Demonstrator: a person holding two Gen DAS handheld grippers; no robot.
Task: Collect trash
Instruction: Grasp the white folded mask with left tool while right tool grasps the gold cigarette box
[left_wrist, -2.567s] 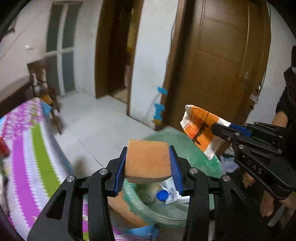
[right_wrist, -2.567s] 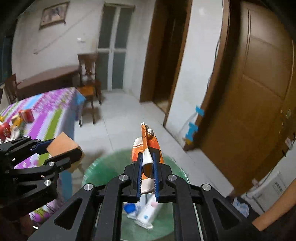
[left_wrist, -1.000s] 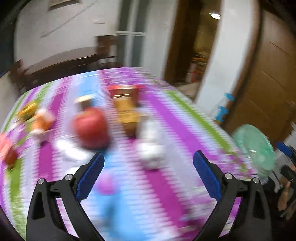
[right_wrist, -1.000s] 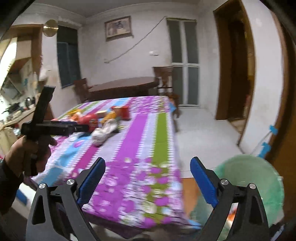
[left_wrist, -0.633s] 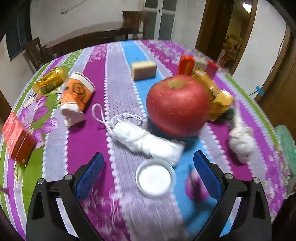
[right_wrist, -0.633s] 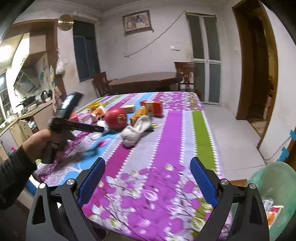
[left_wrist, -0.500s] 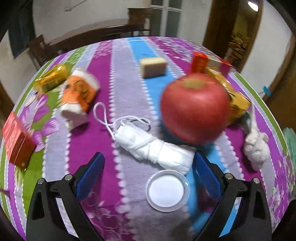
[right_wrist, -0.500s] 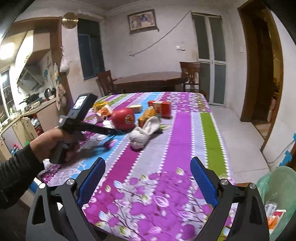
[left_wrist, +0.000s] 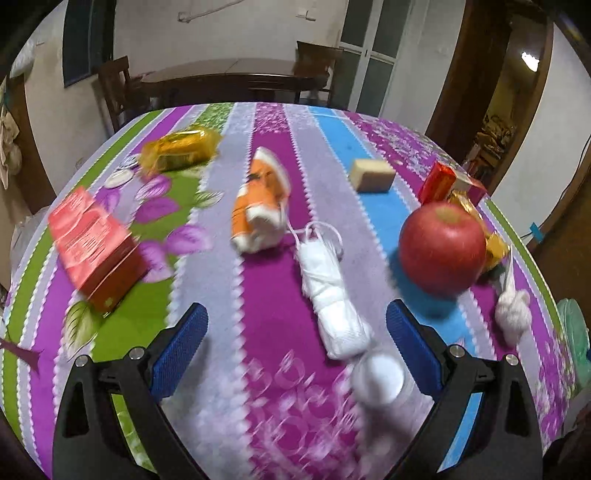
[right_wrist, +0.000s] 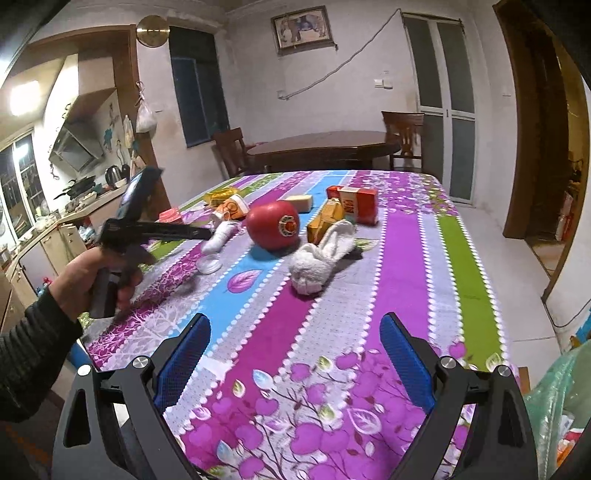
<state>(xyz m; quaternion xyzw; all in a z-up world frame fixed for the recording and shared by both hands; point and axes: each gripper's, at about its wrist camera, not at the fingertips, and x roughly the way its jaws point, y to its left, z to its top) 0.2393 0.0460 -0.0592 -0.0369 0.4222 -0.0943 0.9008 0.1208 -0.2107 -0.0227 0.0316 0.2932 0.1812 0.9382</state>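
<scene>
My left gripper (left_wrist: 295, 347) hangs open and empty over the striped tablecloth (left_wrist: 273, 325). Just ahead of it lie a rolled white mask with strings (left_wrist: 332, 295), a crushed orange paper cup (left_wrist: 258, 206) and a round white lid (left_wrist: 380, 376) by the right finger. In the right wrist view a hand holds that left gripper (right_wrist: 205, 233) low over the mask. My right gripper (right_wrist: 295, 354) is open and empty above the near table corner. The green-bagged trash bin (right_wrist: 554, 406) sits low at the right, off the table edge.
A red apple (left_wrist: 443, 247), a red box (left_wrist: 96, 247), a yellow wrapper (left_wrist: 181, 151), a beige block (left_wrist: 371, 175), a red carton (left_wrist: 443, 181) and a knotted white cloth (right_wrist: 321, 258) also lie on the table. A dark wooden table and chairs (right_wrist: 325, 147) stand behind.
Both grippers let go of their pieces over the bin and swung back to the table, open. The left gripper has since shifted left, so the mask and cup sit nearer its middle.
</scene>
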